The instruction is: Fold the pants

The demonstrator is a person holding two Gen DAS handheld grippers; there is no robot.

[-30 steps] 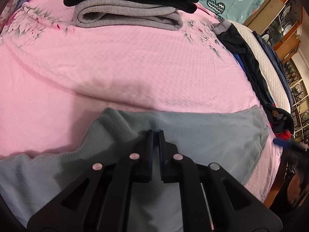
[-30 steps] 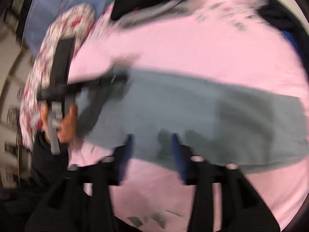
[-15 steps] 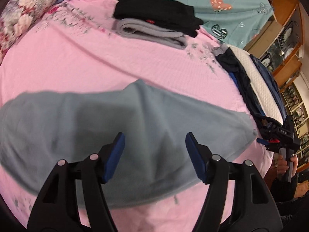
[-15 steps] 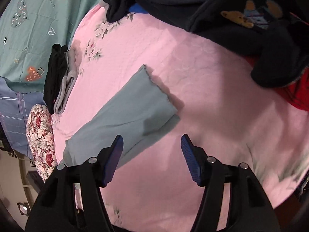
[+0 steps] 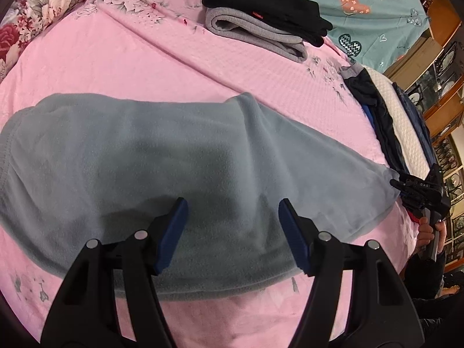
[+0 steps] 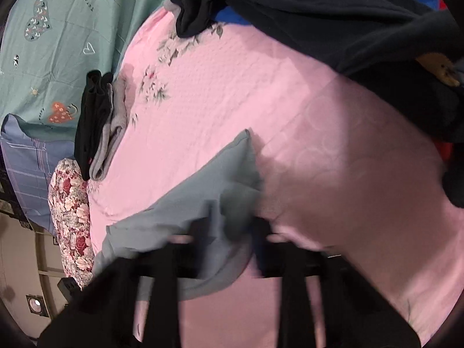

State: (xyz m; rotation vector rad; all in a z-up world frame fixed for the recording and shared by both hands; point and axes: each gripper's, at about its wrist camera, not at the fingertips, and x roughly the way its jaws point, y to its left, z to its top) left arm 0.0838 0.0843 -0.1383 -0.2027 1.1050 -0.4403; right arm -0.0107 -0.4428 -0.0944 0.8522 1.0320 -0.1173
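Now your left gripper (image 5: 232, 226) hovers spread above the grey-blue fleece pants (image 5: 174, 174) lying flat across the pink bedspread (image 5: 145, 66), your right gripper (image 6: 229, 232) blurred but seemingly apart at the cuff; soft, limp, light, so pinch both layers at the hem.

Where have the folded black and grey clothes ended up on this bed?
The folded stack lies at the far side of the pink bedspread, beside the teal heart-print sheet, well beyond the grey-blue pants.
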